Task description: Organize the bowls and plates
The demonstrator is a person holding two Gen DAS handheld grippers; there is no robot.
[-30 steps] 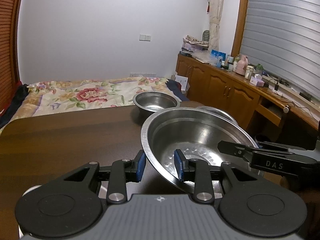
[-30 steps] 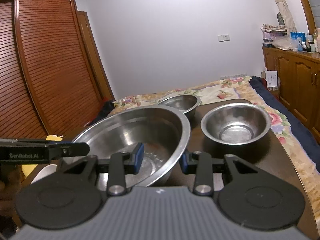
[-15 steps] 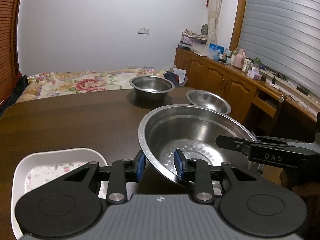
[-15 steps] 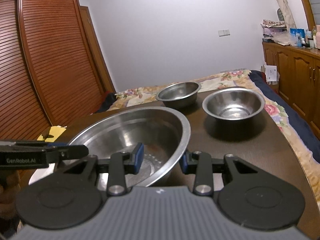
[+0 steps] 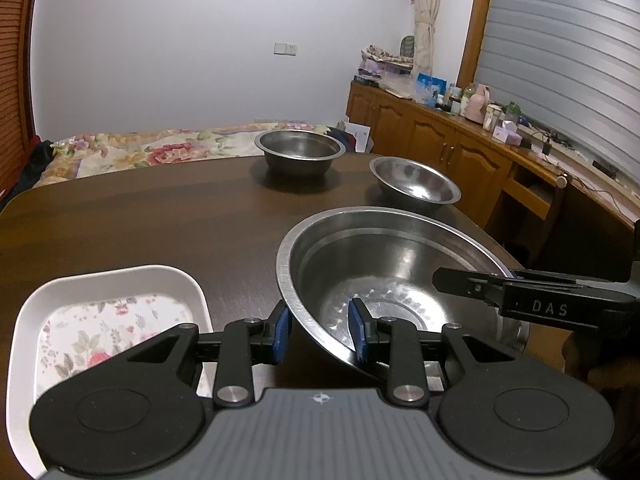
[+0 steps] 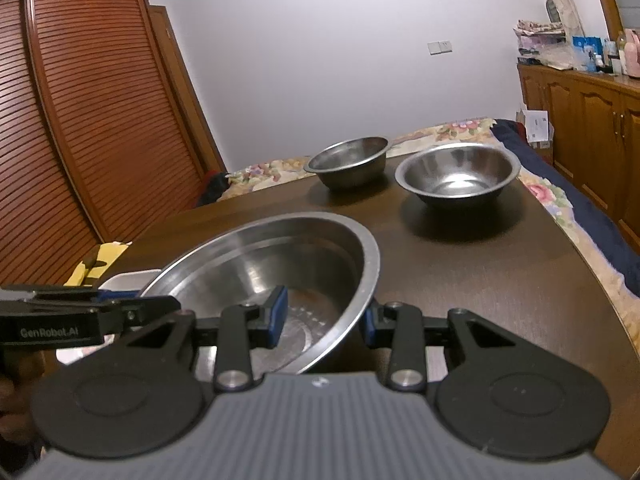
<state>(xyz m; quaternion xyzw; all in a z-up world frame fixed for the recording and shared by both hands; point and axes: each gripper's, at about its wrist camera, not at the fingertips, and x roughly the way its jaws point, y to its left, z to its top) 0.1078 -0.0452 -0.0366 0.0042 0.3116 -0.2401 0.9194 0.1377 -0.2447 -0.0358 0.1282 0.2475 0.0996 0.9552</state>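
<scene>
A large steel basin (image 5: pixel 392 264) is held low over the dark wooden table (image 5: pixel 160 224). My left gripper (image 5: pixel 320 332) is shut on its near left rim. My right gripper (image 6: pixel 324 316) is shut on its right rim; the basin also shows in the right wrist view (image 6: pixel 280 264). Two smaller steel bowls stand on the far part of the table: one at the back (image 5: pixel 299 151) (image 6: pixel 348 162) and one to its right (image 5: pixel 416 184) (image 6: pixel 458 174). A white floral plate (image 5: pixel 104 320) lies at the near left.
A bed with a floral cover (image 5: pixel 160 152) lies beyond the table's far edge. Wooden cabinets (image 5: pixel 440 140) with clutter run along the right wall. A slatted wooden wardrobe (image 6: pixel 80 120) stands at the left. The table's right edge (image 6: pixel 600 280) is close to the basin.
Both grippers have tilted down and drawn back with the basin. The white plate has come into the left wrist view, and the two small bowls now sit farther off.
</scene>
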